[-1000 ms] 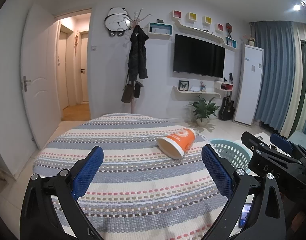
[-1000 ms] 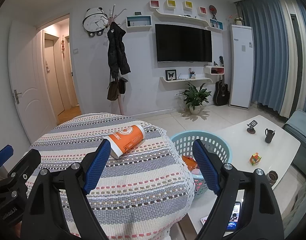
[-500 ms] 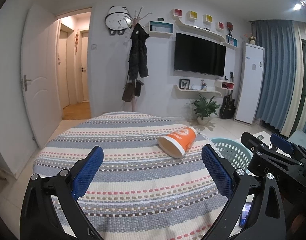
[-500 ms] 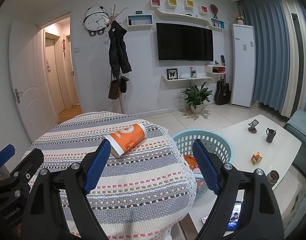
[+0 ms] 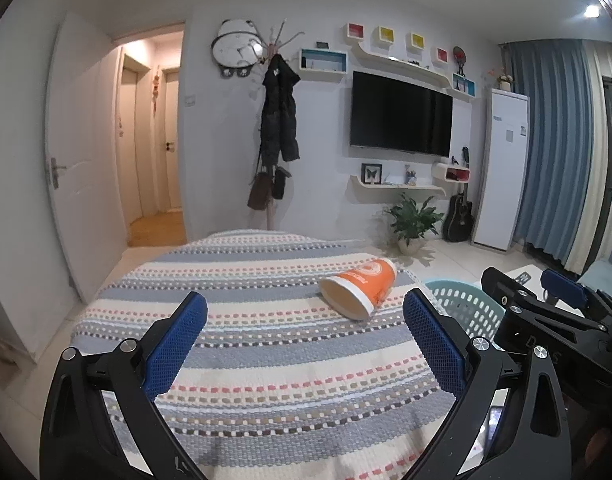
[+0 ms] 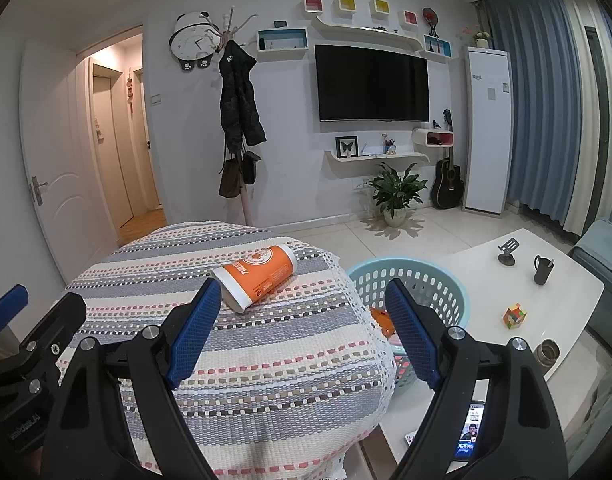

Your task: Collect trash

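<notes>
An orange and white paper cup (image 5: 359,292) lies on its side on the round table with the striped cloth (image 5: 266,360). It also shows in the right wrist view (image 6: 258,280). A light blue laundry-style basket (image 6: 409,284) stands to the right of the table with orange trash inside; its rim shows in the left wrist view (image 5: 461,304). My left gripper (image 5: 304,340) is open and empty, short of the cup and left of it. My right gripper (image 6: 302,330) is open and empty, just short of the cup, over the table's right side.
A white coffee table (image 6: 517,292) at the right carries a colour cube (image 6: 514,315), a dark mug (image 6: 542,270) and a phone (image 6: 471,428). A coat stand (image 6: 238,128), a plant (image 6: 395,192), a guitar and a TV line the far wall.
Both views have shifted only slightly; the cup sits a touch higher in the right wrist view. Both grippers stay open and empty.
</notes>
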Motion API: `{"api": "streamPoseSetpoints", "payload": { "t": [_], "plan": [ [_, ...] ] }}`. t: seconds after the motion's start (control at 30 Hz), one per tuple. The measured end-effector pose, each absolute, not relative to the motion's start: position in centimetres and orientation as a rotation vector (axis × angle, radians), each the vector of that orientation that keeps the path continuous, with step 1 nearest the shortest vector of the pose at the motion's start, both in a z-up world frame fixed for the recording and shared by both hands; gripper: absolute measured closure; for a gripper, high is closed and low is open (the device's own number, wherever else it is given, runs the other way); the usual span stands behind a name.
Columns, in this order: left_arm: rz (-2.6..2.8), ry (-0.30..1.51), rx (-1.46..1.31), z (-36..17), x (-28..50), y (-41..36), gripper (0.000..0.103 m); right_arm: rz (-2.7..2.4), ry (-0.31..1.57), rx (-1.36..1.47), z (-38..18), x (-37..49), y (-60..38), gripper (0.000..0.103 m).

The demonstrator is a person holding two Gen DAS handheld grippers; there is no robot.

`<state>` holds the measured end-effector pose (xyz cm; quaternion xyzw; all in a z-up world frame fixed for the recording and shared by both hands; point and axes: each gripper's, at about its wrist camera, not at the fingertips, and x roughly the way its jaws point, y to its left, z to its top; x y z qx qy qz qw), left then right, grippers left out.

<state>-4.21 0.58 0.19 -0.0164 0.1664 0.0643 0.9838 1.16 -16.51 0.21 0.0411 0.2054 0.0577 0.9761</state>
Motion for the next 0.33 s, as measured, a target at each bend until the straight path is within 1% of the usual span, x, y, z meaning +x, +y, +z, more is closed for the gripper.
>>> {"api": "streamPoseSetpoints", "payload": {
  "t": [0.33],
  "plan": [
    [0.103, 0.376, -0.088, 0.04, -3.82, 1.32, 0.008, 0.118, 0.418, 0.079, -0.05, 1.05, -16.41, 0.023]
  ]
}}
